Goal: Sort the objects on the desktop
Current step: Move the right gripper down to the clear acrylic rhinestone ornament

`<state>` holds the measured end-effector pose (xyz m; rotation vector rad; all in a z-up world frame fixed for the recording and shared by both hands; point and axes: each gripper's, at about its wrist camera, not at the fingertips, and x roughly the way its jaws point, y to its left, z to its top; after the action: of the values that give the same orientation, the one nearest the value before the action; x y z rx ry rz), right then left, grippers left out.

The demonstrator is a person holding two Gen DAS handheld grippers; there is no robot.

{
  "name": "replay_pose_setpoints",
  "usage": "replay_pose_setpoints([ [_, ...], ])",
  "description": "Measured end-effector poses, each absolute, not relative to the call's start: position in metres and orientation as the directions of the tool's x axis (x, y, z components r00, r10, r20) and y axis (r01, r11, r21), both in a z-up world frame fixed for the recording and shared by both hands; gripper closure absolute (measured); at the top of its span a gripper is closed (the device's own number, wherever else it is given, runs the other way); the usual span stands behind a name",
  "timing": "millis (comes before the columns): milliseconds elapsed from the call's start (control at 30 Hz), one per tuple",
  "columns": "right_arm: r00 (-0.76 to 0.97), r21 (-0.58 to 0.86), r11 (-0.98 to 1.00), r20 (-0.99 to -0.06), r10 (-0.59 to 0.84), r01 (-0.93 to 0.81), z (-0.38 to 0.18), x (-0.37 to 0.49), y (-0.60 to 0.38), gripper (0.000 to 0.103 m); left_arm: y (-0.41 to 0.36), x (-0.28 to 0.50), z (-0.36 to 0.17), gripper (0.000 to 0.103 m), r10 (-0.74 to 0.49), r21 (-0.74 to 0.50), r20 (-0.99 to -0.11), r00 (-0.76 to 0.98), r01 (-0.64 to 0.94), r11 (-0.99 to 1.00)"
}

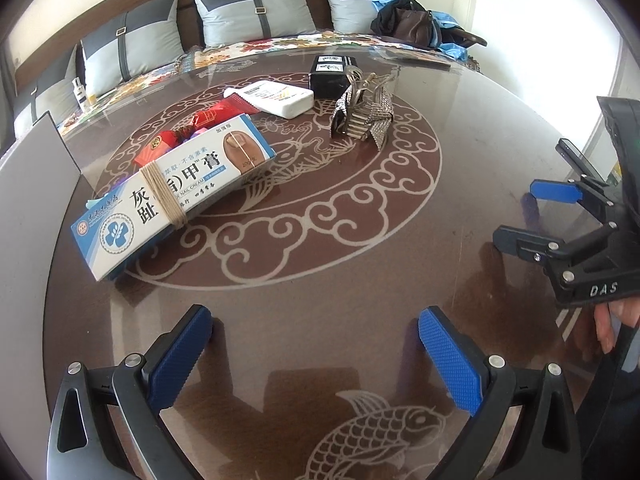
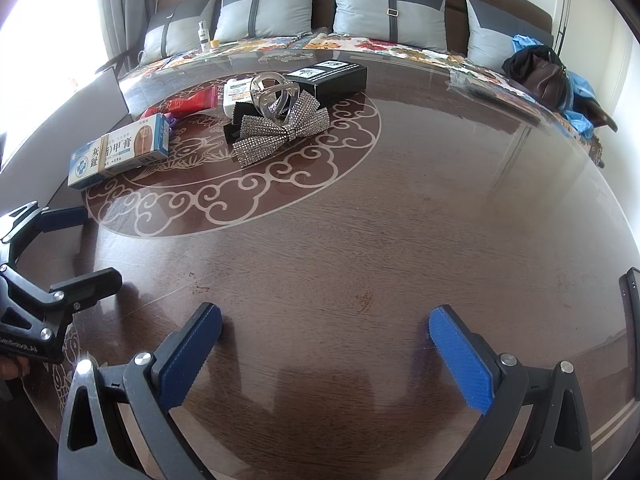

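I'm in a home living room: behind the glossy dark surface (image 2: pixel 360 240) (etched with cloud scrolls and a fish) runs a sofa (image 2: pixel 400 46) with grey cushions (image 2: pixel 390 12) and a floral throw, a handbag (image 2: pixel 546 74) dumped at its right end.

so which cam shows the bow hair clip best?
Right wrist: the bow hair clip faces the camera, sparkly bow spread wide, clear claw on top. Left wrist sees it side-on, the bow narrow and folded.

On the table (image 2: pixel 400 220) I see the cream box (image 2: pixel 120 152) left of the bow clip (image 2: pixel 280 124). Behind the clip lies the black box (image 2: pixel 332 76). Wrapped packets (image 1: pixel 188 128), possibly sweets, sit behind the cream box.
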<state>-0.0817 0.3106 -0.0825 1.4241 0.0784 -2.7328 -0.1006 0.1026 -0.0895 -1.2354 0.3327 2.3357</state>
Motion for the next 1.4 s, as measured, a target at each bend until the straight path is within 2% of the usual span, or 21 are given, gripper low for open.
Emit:
replay_pose_setpoints([
  [300,-0.572,-0.018,-0.997,-0.82,-0.029,0.076,-0.083,-0.082,0.311,0.0,0.095,-0.094,-0.088,0.0,0.281,-0.006,-0.852,-0.441,-0.53,-0.848],
  [667,-0.572,-0.018,-0.997,-0.82,-0.029,0.075,-0.083,-0.082,0.31,0.0,0.065,-0.119,-0.09,0.0,0.2,-0.014,-0.839,-0.505,-0.347,-0.938],
  [1233,-0.559,-0.019,-0.997,-0.829,-0.028,0.078,-0.082,-0.084,0.31,0.0,0.062,-0.123,-0.092,0.0,0.2,-0.008,-0.832,-0.517,-0.35,-0.937],
  [1300,-0.502,0.002,-0.997,-0.864,-0.039,0.075,-0.079,-0.098,0.31,0.0,0.062,-0.124,-0.091,0.0,0.2,-0.007,-0.832,-0.518,-0.351,-0.937],
  [1400,-0.518,0.111,-0.994,-0.849,-0.108,0.025,-0.059,-0.122,0.312,0.0,0.062,-0.123,-0.09,0.0,0.198,-0.006,-0.832,-0.519,-0.349,-0.937],
])
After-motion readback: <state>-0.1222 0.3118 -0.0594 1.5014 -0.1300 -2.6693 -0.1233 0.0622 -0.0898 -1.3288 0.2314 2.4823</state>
